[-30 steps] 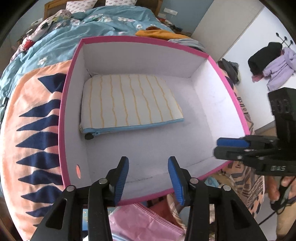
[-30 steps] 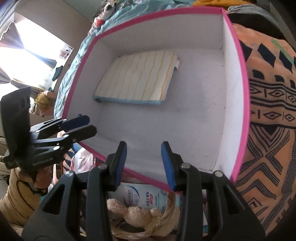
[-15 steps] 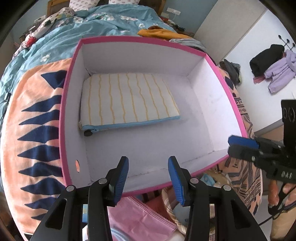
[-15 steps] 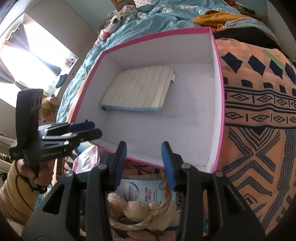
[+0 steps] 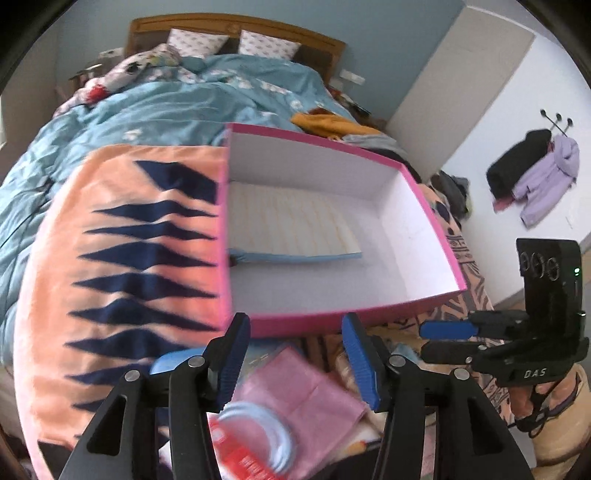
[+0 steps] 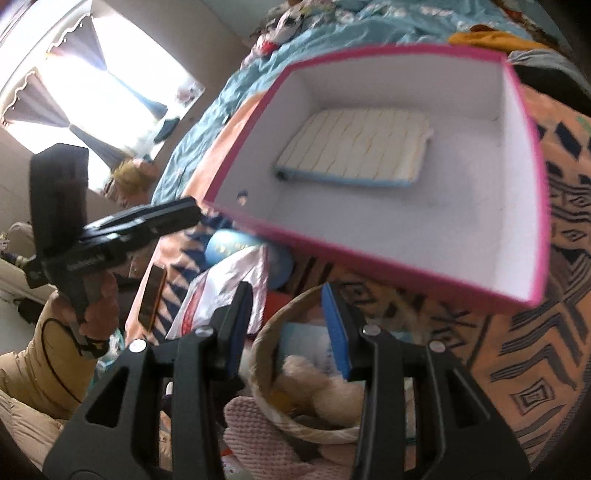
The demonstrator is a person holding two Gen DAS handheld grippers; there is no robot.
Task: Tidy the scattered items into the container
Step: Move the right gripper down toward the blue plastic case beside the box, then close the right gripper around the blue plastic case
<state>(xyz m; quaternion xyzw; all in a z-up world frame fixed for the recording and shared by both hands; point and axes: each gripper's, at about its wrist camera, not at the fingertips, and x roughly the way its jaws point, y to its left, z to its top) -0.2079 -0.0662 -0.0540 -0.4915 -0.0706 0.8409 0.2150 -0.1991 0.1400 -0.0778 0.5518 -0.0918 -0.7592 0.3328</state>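
Partly hidden behind the box (image 5: 332, 321) wall, the striped pouch (image 5: 295, 229) looks blurred.

A wide bed (image 5: 177, 110) fills most of the room, covered by a rumpled light-blue quilt (image 5: 192, 99) with small white flowers; an orange blanket (image 5: 122, 258) with dark blue triangles lies over its near end. Two patterned pillows (image 5: 236, 44) lean against a wooden headboard (image 5: 229, 26), behind which the wall (image 5: 388, 40) is blue-grey. A white wall (image 5: 517, 122) at the side carries a hook rack (image 5: 557, 120) with a black coat (image 5: 517, 162) and a lilac jacket (image 5: 546, 181). Strong daylight floods through a window (image 6: 96, 92) with dark curtains drawn aside.
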